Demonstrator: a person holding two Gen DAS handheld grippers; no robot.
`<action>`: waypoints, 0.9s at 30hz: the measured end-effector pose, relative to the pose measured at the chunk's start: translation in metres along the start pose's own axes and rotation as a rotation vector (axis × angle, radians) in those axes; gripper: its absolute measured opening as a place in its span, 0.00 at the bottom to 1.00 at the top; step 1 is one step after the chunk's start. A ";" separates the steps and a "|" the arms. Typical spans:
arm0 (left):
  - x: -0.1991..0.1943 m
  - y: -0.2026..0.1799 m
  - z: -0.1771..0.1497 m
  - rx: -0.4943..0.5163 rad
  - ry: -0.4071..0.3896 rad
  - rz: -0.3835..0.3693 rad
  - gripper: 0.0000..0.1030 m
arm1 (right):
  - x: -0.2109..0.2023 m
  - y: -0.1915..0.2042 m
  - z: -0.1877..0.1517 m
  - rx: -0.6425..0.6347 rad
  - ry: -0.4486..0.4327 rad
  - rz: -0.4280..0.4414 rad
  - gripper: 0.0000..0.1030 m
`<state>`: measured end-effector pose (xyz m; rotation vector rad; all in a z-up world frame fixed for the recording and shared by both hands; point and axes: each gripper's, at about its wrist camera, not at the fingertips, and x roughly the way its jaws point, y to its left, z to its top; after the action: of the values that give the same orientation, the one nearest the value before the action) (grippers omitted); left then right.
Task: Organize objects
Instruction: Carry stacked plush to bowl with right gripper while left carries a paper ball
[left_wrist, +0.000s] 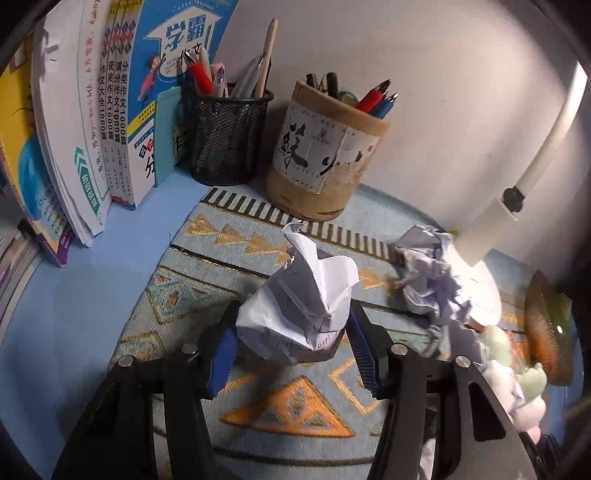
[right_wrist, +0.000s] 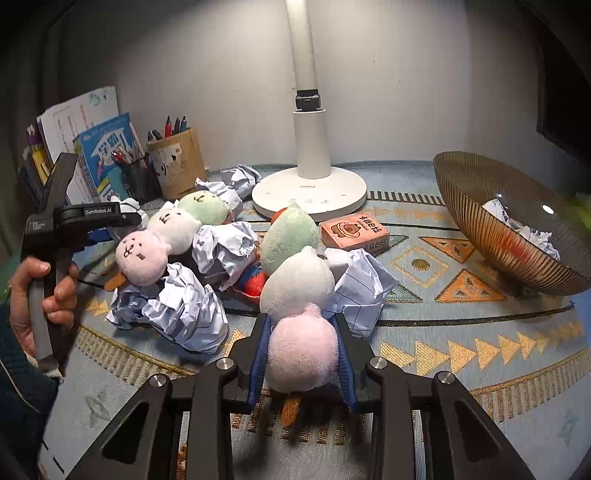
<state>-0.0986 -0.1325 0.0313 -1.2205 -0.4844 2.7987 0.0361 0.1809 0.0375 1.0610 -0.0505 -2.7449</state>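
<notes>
In the left wrist view my left gripper (left_wrist: 295, 326) is shut on a crumpled ball of white paper (left_wrist: 306, 295) just above the patterned mat (left_wrist: 288, 406). Its blue pads press the ball from both sides. In the right wrist view my right gripper (right_wrist: 301, 332) is shut on the pink end ball of a plush skewer toy (right_wrist: 295, 284), whose white and green balls point away from me. A second plush skewer (right_wrist: 173, 225) lies to the left among several crumpled paper balls (right_wrist: 184, 310). A ribbed golden bowl (right_wrist: 491, 229) at the right holds crumpled paper.
A white desk lamp (right_wrist: 310, 188) stands at the back centre, with a small orange box (right_wrist: 354, 230) in front of it. A black mesh pen cup (left_wrist: 229, 136), a round cardboard pen holder (left_wrist: 325, 155) and upright books (left_wrist: 110, 110) line the back left. A person's hand (right_wrist: 40, 295) holds the left gripper's handle.
</notes>
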 end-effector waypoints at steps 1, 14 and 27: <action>-0.012 -0.003 -0.004 0.002 -0.011 -0.014 0.51 | -0.003 -0.004 0.001 0.020 -0.008 0.018 0.31; -0.155 -0.091 -0.120 0.184 -0.102 -0.276 0.51 | -0.077 -0.059 -0.024 0.197 0.017 0.139 0.31; -0.143 -0.142 -0.190 0.308 0.016 -0.256 0.52 | -0.072 -0.086 -0.063 0.284 0.190 0.111 0.43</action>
<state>0.1258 0.0287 0.0540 -1.0340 -0.1819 2.5266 0.1159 0.2818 0.0293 1.3410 -0.4683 -2.5768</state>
